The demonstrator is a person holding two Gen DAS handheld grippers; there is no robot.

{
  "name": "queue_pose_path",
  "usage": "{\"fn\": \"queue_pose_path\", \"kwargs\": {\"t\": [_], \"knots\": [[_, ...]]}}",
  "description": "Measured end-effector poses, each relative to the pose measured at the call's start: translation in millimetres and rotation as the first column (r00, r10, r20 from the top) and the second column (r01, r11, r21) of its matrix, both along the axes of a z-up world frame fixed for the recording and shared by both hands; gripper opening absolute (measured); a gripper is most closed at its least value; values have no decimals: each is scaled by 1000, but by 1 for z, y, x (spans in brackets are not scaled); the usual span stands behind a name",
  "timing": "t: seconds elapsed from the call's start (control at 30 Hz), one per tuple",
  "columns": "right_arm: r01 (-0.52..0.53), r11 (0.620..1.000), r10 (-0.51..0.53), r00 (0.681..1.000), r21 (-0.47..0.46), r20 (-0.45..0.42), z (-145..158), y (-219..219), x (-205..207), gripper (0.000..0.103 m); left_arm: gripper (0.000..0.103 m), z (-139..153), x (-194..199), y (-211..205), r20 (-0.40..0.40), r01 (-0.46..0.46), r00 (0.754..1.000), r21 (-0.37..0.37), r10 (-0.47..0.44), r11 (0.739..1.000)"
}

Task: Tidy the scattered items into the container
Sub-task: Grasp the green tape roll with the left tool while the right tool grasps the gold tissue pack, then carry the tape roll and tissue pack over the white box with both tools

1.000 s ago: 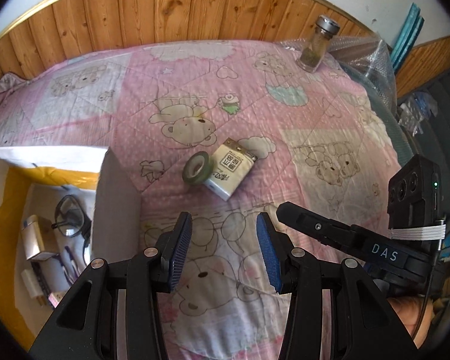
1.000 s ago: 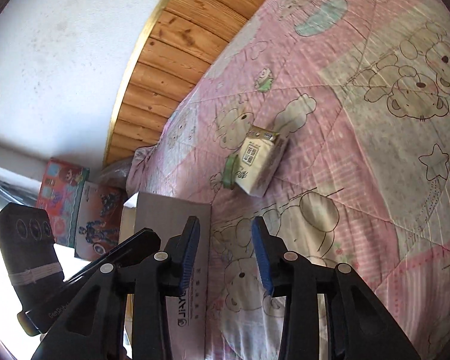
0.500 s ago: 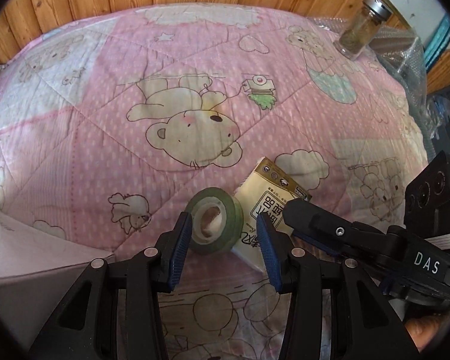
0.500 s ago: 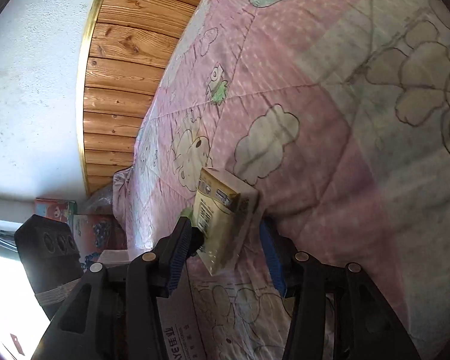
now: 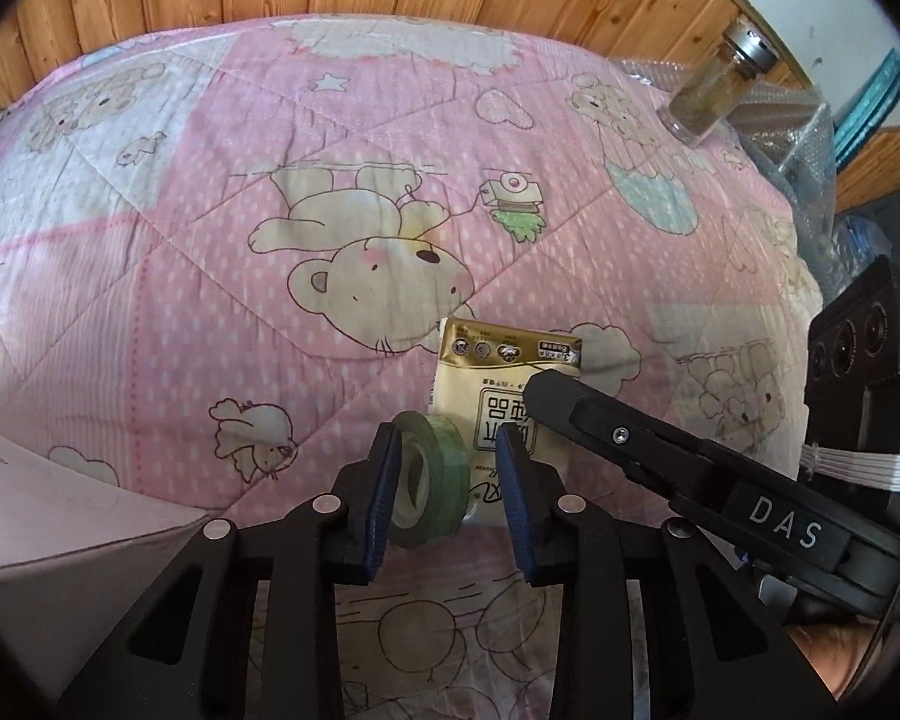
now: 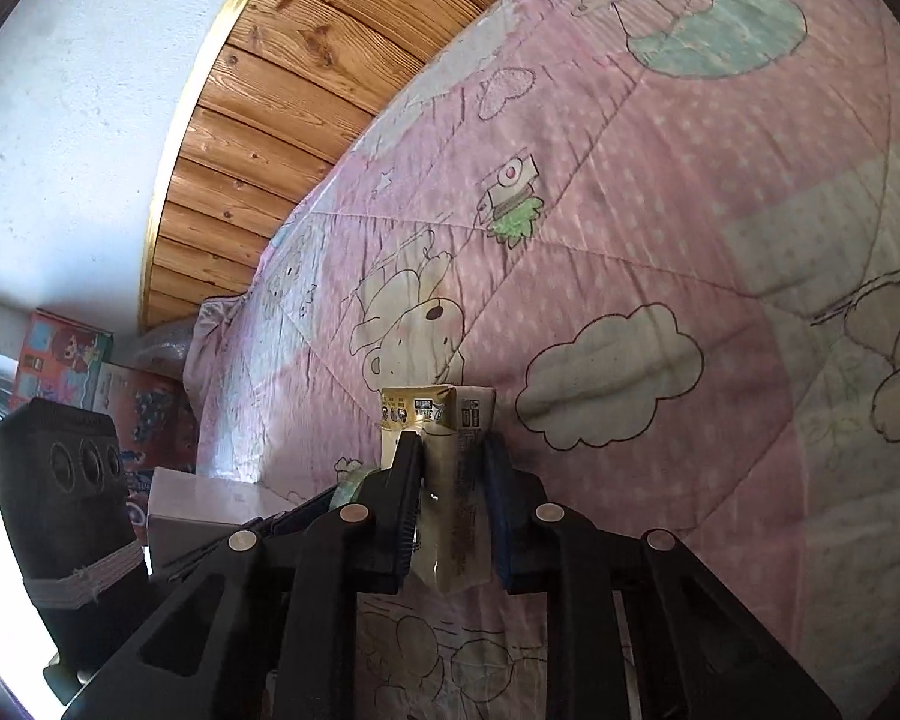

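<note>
Tape [image 5: 429,474] stands on edge between the spread fingers of the left tool [image 5: 447,492], touching the tissue pack [image 5: 498,384] just right of it on the bed [image 5: 210,240]. Right tool [image 6: 450,498] pinches that pack across its narrow sides; the box [image 5: 60,516] lies left, nearer the left tool.

On the bed quilt [image 5: 222,276], the tape roll [image 5: 435,477] stands between the left claw [image 5: 447,480] fingers, the tissue pack [image 5: 498,384] touching it at 2 o'clock. The glass jar [image 5: 714,90] stands far off at 1 o'clock, the box [image 5: 60,516] at 9 o'clock. The right claw [image 6: 450,483] straddles the pack.
</note>
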State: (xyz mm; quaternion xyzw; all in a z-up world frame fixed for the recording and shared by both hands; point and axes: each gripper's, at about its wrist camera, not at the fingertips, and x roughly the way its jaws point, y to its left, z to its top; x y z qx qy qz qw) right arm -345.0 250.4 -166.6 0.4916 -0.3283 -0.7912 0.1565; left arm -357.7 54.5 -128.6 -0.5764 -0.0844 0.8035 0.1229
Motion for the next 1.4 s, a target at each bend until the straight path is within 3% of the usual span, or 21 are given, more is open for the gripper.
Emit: {"fn": "queue_pose_path", "kwargs": {"t": [0.1, 0.2, 0.3, 0.37, 0.43, 0.53, 0.63, 0.73, 0.83, 0.93, 1.0, 1.07, 1.2, 1.27, 1.4], "knots": [[-6, 991, 15, 998, 133, -67, 25, 4, 10, 21, 30, 7, 4, -1, 3, -6, 1000, 23, 6, 1000], [-70, 949, 109, 988, 309, -111, 44, -6, 18, 22, 29, 4, 9, 0, 21, 6, 1000, -9, -6, 1000], [-166, 916, 211, 973, 364, -89, 37, -23, 19, 27, 28, -6, 15, 3, 47, 17, 999, -41, -15, 999], [-151, 905, 199, 977, 397, -81, 28, -28, 20, 32, 28, -13, 16, 3, 58, 14, 998, -70, -10, 997], [-141, 917, 169, 985, 374, -45, 14, -22, 18, 39, 31, -17, 16, 3, 54, 15, 998, -115, -8, 993], [-116, 948, 130, 991, 295, -25, 0, -9, 17, 49, 35, -20, 14, 1, 52, 19, 999, -102, -13, 995], [-125, 960, 134, 991, 251, -21, -2, -2, 16, 51, 39, -21, 11, 2, 55, 10, 998, -95, -5, 995], [-113, 959, 121, 992, 261, -16, 3, 0, 19, 51, 40, -16, 10, 2, 52, 4, 999, -70, -1, 998], [-103, 943, 117, 993, 315, -26, 6, -1, 24, 59, 42, -16, 10, 6, 49, 20, 999, -80, -16, 997], [-148, 961, 157, 987, 234, -20, 1, -3, 22, 55, 44, -22, 7, 4, 58, 4, 998, -92, 1, 996], [-167, 975, 172, 985, 147, -17, -2, -3, 23, 45, 45, -21, 7, 3, 56, -3, 998, -102, 9, 995], [-178, 970, 185, 982, 168, -27, -1, -5, 25, 31, 47, -21, 8, 2, 58, 6, 998, -95, 0, 996], [-163, 976, 172, 984, 147, -52, 4, -1, 26, 25, 47, -23, 9, 5, 51, 16, 999, -100, -11, 995], [-159, 973, 172, 983, 167, -70, 11, -1, 28, 23, 49, -23, 9, 6, 44, 25, 999, -101, -21, 995], [-140, 931, 188, 976, 336, -114, 33, -2, 38, 23, 47, -23, 9, 12, 65, 34, 997, -87, -28, 996]]}}
